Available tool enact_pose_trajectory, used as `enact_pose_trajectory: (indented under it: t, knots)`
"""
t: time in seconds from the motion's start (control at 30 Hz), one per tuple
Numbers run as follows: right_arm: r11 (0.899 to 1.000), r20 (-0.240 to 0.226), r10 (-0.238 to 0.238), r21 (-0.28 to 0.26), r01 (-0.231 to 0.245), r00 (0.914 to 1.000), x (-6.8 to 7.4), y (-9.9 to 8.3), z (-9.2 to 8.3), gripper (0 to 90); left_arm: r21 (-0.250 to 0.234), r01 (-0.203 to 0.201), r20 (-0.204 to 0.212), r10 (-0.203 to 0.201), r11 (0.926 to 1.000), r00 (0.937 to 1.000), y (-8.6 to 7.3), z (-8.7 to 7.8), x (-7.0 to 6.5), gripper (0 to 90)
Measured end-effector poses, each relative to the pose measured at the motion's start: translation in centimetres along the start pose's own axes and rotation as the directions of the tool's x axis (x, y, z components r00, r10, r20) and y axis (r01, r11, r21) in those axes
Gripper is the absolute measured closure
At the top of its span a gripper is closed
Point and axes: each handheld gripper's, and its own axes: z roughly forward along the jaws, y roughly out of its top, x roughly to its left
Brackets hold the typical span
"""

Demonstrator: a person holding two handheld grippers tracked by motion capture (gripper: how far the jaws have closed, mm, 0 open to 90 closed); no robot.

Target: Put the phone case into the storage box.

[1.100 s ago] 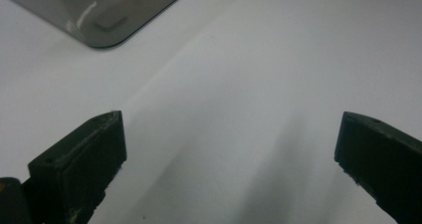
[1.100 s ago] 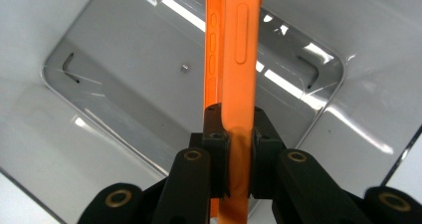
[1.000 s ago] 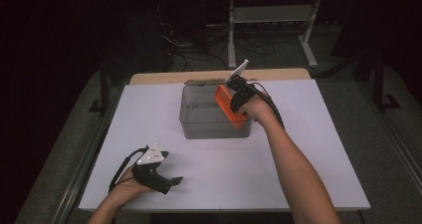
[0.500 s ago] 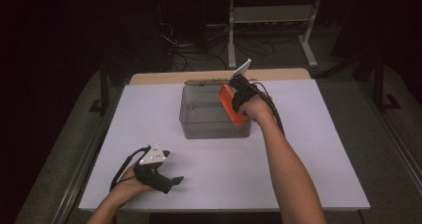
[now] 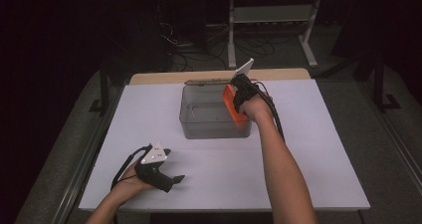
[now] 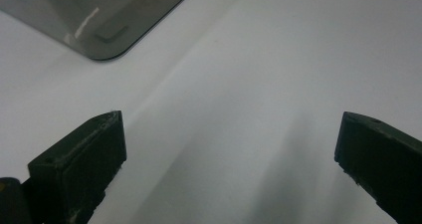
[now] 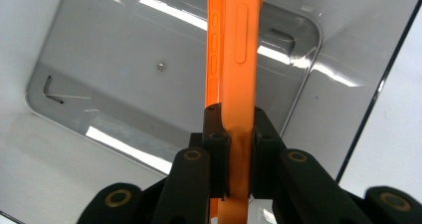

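White table (image 5: 308, 149), right tool (image 7: 233, 134) clamped on orange phone case (image 7: 234, 45) above clear bin (image 5: 199, 127); left tool (image 6: 229, 149) agape, empty.

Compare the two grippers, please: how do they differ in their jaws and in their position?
The right gripper has its jaws shut on an orange phone case; the left gripper has its jaws wide apart with nothing between them. The right gripper is over the clear plastic bin; the left gripper rests low at the near left of the white table. Both have black jaws, and each is held in one hand.
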Motion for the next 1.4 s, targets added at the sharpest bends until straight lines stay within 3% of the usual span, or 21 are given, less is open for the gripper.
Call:
enact_pose_trajectory:
  t: [0.4,1.4]
  knots:
    - [0.998,0.002,0.055,0.029,-0.055,0.9985,0.2,0.2,0.5,80.1,-0.008,0.007,0.003,-0.007,0.9999,1.0,0.0,-0.1,0.1,0.0]
    - [0.99,0.017,0.125,0.058,-0.126,0.992,0.3,0.2,1.3,79.5,-0.008,0.008,0.001,-0.008,0.9999,1.0,-0.2,-0.3,0.2,0.0]
